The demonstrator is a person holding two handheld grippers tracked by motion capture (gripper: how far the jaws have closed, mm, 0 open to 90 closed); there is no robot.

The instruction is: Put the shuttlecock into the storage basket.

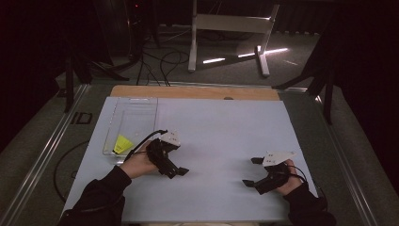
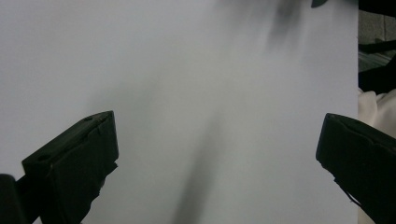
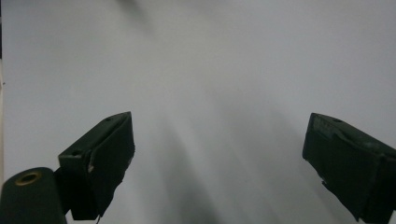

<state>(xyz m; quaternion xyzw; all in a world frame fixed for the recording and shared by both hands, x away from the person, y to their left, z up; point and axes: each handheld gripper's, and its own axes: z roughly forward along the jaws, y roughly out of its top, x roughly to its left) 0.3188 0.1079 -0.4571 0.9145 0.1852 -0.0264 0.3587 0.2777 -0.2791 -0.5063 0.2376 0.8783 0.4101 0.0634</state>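
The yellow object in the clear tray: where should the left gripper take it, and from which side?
Probably from above: the clear tray walls surround the yellow object, blocking side approaches. Grip its wider near end; its exact shape is too small to tell. The left gripper, open, is nearest.

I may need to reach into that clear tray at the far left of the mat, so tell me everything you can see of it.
The clear tray looks like transparent plastic, rectangular with low walls and open on top. It lies flat on the white mat, at its far left corner, long side running away from the person. A small yellow object sits inside at the near end; what it is, is too small to tell. The left gripper is just beside the near right corner, apparently not touching.
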